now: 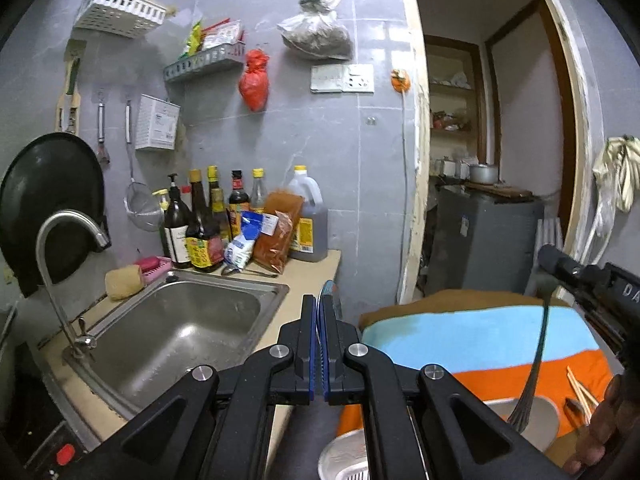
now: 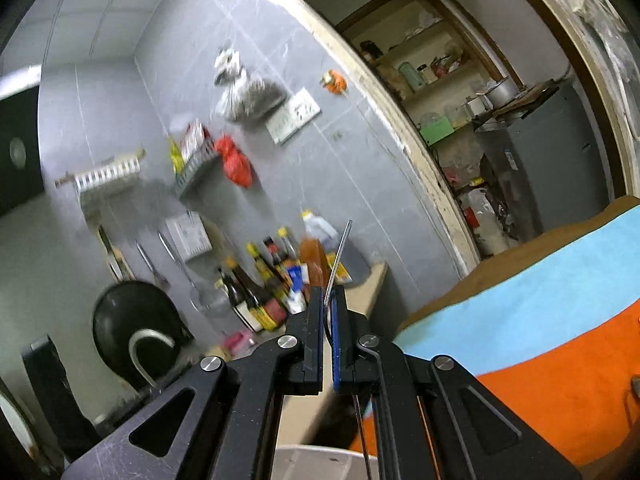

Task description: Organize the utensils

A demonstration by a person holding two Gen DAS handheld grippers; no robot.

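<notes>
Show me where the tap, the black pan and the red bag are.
tap (image 1: 60, 224), left wrist view, top of its curved neck
black pan (image 1: 48, 200), left wrist view, middle of its dark face
red bag (image 1: 254, 80), left wrist view, its bulging middle

Bottles (image 1: 208, 224) behind sink (image 1: 180, 320); cloth (image 1: 480, 340) right of it.

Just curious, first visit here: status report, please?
Left gripper shut on thin flat item. Right gripper shut on slim silver metal utensil. Nothing in the way.

Between my right jaws the fork (image 2: 338, 256) shows only its handle; beyond them, bottles (image 2: 260, 292) blur.
</notes>
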